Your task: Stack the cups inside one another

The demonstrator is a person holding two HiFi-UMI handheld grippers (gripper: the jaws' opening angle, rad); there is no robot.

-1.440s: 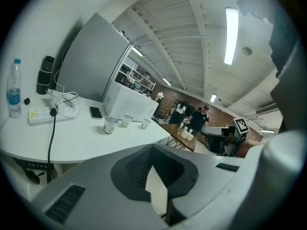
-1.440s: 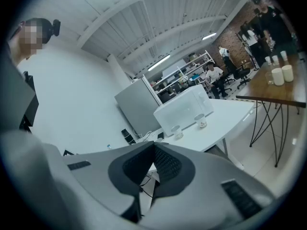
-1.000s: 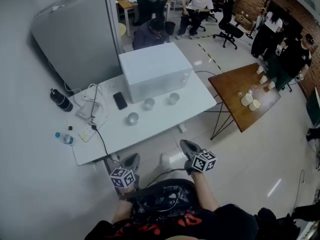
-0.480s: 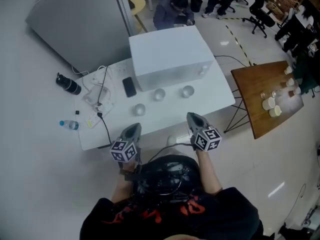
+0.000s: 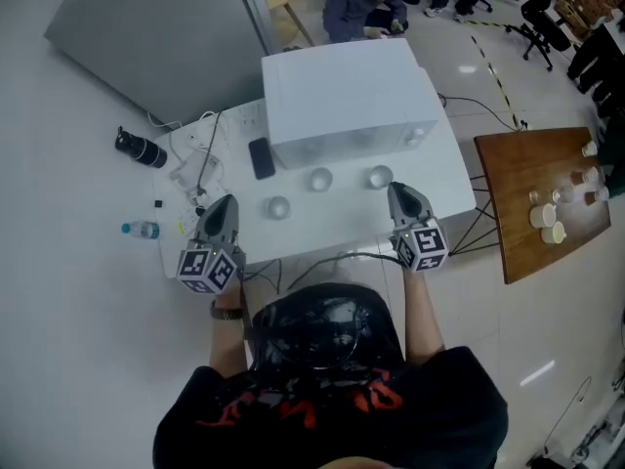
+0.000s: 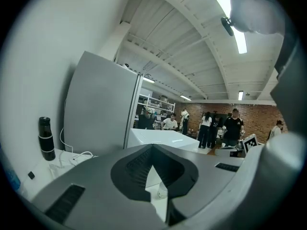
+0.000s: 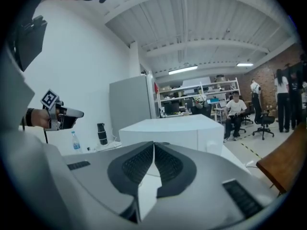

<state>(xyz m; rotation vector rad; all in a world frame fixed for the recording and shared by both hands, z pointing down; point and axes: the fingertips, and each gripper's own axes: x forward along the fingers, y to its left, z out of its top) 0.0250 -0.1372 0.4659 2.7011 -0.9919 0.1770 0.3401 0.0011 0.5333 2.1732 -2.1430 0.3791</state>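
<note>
At the far left stands one black flask (image 5: 140, 148). The left tongs (image 5: 222, 206) hang above the near left part of the white surface (image 5: 332, 225), pinched together on nothing. One dark phone (image 5: 261, 157) lies flat beyond them. Three small clear cups (image 5: 320, 179) stand upright and apart in a loose row before one big white box (image 5: 347, 91), none nested. The right tongs (image 5: 399, 191), also pinched together and empty, hover just beside the rightmost cup (image 5: 379, 176).

glossy clear cups (image 5: 320, 179), smooth white table (image 5: 337, 225)
</note>
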